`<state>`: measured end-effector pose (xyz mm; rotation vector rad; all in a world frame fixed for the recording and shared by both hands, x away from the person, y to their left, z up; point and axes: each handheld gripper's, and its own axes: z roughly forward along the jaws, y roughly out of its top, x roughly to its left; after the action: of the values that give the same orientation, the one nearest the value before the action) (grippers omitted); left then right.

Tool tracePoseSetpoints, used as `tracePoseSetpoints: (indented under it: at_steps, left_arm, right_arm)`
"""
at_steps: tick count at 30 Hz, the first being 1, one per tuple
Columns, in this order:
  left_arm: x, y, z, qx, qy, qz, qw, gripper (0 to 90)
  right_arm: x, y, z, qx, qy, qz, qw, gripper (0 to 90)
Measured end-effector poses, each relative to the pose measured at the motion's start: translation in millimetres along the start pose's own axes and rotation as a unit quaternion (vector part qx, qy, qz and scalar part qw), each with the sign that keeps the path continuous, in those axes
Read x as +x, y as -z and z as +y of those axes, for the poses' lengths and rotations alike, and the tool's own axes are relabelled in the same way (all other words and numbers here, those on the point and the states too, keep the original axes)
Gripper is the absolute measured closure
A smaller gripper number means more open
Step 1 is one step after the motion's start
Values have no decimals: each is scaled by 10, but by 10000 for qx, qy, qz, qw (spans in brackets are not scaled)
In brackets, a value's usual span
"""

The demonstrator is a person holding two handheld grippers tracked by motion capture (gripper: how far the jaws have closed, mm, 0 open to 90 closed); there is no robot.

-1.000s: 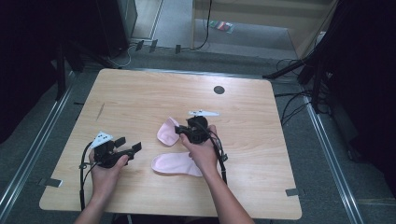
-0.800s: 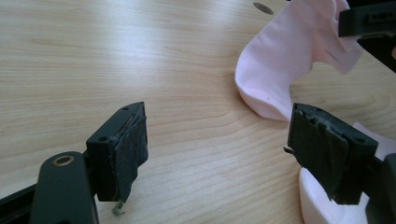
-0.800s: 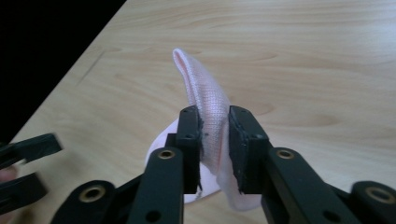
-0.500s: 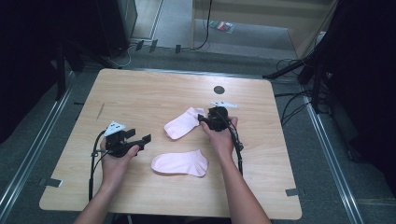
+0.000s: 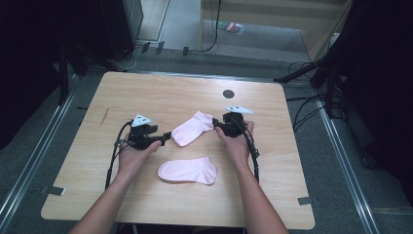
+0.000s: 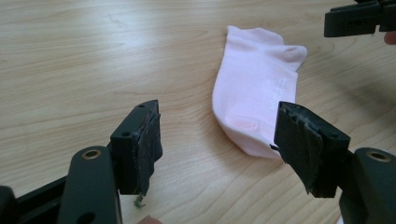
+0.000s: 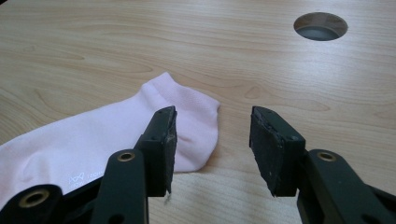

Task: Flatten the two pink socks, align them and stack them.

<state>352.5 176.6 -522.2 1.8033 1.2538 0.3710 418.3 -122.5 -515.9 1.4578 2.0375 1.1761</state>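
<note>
Two pink socks lie flat on the wooden table [image 5: 146, 92]. The upper sock [image 5: 192, 128] [image 6: 254, 88] [image 7: 93, 144] lies slantwise between my two grippers. Its toe end sits just ahead of my left gripper [image 5: 165, 137] [image 6: 218, 112], whose jaws have just been closing and press on nothing. Its cuff end lies beside the left jaw of my right gripper [image 5: 216, 124] [image 7: 212, 135], whose jaws have just opened and hold nothing. A jaw of the right gripper [image 6: 355, 18] also shows beyond the cuff in the left gripper view. The lower sock [image 5: 189, 170] lies nearer the person, between the forearms.
A round cable hole [image 5: 228, 93] [image 7: 320, 25] sits in the table behind the right gripper. Cables trail from both grippers along the forearms. Metal rails [image 5: 34, 161] run along the floor on both sides, with dark stands and cables [image 5: 311, 78] at the right.
The right gripper carried the bunched upper sock to the right, laid it out flat and let it go. The left hand moved right toward the sock's toe. The lower sock stayed put.
</note>
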Motion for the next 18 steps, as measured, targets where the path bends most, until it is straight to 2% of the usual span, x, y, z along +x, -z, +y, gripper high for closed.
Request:
tracePoseSetpoints:
  at_steps: [3, 7, 11, 13, 15, 16, 18]
  left_arm:
    - [-17, -74, 53, 210, 26, -50, 9998, 346]
    - [-27, -109, 87, 323, 87, -14, 9994, 423]
    - [-77, -156, 89, 421, -62, 10, 9991, 467]
    - [-119, -200, 89, 532, -143, 55, 9985, 468]
    - [-149, -231, 97, 657, -235, 184, 9974, 462]
    - [-157, -249, 102, 722, -246, 268, 9967, 458]
    - [-162, -276, 104, 808, -141, 338, 9961, 464]
  right_arm:
    - [-19, -37, 4, 5, 5, 15, 10000, 525]
    - [-55, -67, -12, 122, -35, 31, 9999, 557]
    - [-75, -77, -17, 152, 9, 70, 9999, 573]
    - [-90, -89, -19, 148, -35, 88, 9998, 572]
    - [-104, -118, -11, 123, -31, 53, 9999, 562]
    - [-107, -133, -3, 108, -10, 53, 9999, 547]
    - [-111, -186, 25, 98, 15, 63, 9999, 518]
